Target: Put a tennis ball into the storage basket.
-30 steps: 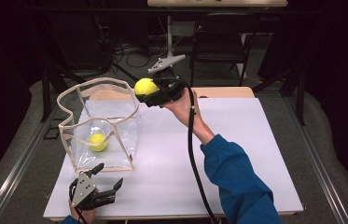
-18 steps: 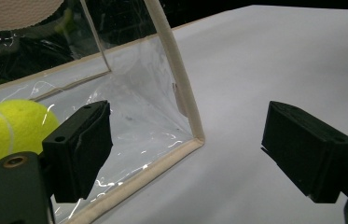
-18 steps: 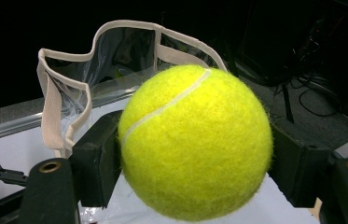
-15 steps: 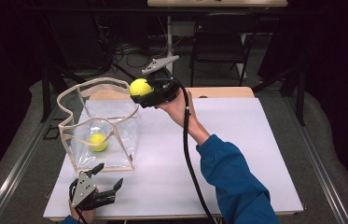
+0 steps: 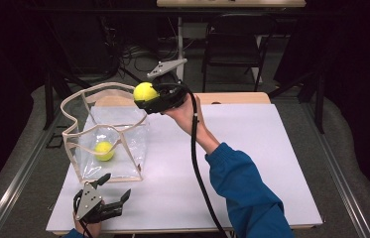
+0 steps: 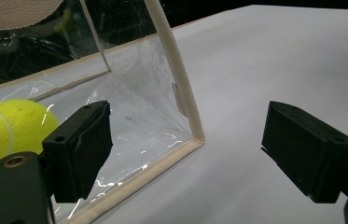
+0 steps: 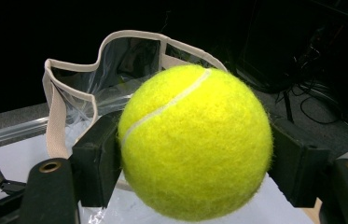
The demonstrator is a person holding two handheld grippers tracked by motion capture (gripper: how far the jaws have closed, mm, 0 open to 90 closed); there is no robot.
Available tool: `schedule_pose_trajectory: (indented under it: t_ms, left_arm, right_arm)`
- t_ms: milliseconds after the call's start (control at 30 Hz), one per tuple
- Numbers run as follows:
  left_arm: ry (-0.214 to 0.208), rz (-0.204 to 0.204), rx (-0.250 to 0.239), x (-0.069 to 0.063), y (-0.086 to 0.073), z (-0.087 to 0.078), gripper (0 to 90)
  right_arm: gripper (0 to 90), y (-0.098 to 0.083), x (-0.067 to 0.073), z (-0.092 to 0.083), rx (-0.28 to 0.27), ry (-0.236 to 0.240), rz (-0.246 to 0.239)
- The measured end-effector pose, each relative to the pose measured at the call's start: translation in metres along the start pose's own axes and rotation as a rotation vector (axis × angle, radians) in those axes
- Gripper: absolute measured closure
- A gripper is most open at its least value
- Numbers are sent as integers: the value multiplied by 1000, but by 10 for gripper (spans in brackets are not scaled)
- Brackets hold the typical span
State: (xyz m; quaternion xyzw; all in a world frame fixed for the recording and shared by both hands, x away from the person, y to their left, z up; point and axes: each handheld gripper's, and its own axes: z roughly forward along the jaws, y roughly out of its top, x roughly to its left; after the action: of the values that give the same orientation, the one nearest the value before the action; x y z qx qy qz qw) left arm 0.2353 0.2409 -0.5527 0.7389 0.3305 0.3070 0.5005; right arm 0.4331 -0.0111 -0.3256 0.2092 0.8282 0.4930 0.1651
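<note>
At the left, the clear bag (image 5: 105, 136) stands open on the white desk (image 5: 272, 163), and one tennis ball (image 5: 104, 150) already lies inside it. Just in front of the bag, near the desk's front edge, the left hand-held gripper (image 5: 115, 191) rests with its jaws wide and nothing between them. Further right and higher, the right hand-held gripper (image 5: 145, 94) is clamped on a second tennis ball (image 5: 145, 92), held in the air at the bag's right rim. So one ball looks stowed; the second seems close to its drop, which calls for a short move over the opening and a release.
</note>
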Motion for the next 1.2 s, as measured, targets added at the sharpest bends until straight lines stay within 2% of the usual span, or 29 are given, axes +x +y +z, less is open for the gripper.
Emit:
schedule_pose_trajectory:
  t_ms: [633,1200]
  left_arm:
    - [0,-6,-3,0,0,0,160]
    - [-4,-3,-2,0,0,0,160]
  right_arm:
    - [265,4,10,9,-15,7,-14]
    - [266,9,19,23,-1,26,-20]
